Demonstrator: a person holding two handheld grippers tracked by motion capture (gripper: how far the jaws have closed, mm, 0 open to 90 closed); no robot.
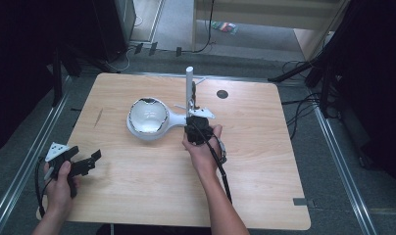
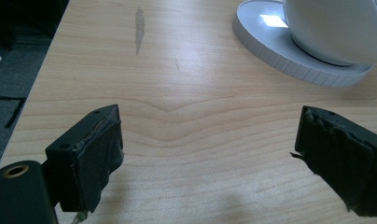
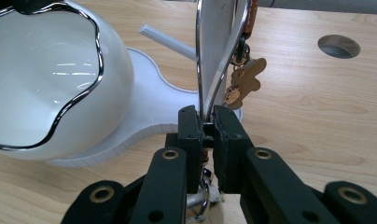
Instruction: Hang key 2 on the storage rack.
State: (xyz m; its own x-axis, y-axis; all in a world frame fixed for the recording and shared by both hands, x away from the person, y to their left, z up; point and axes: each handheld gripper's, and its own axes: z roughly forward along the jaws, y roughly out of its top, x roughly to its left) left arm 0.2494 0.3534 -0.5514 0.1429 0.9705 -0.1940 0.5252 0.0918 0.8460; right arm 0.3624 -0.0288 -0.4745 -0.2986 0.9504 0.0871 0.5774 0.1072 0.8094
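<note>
A white bowl (image 1: 148,116) (image 3: 37,79) with a wavy silver rim sits on a white stand base (image 1: 174,120) (image 3: 149,107), from which a white upright post (image 1: 189,85) (image 3: 217,37) rises. My right gripper (image 1: 193,116) (image 3: 208,128) is at the foot of the post, shut on a thin silver wire loop (image 3: 198,56) that stands up in front of the post. A small golden bear charm (image 3: 246,79) hangs from the loop. My left gripper (image 1: 94,160) (image 2: 207,140) rests open near the table's left front, with nothing between its pads.
The wooden table (image 1: 137,181) has a round cable hole (image 1: 222,94) (image 3: 338,45) behind and right of the post. A thin white rod (image 3: 165,41) sticks out from the stand. The bowl (image 2: 336,28) and base rim (image 2: 289,51) lie ahead of the left gripper.
</note>
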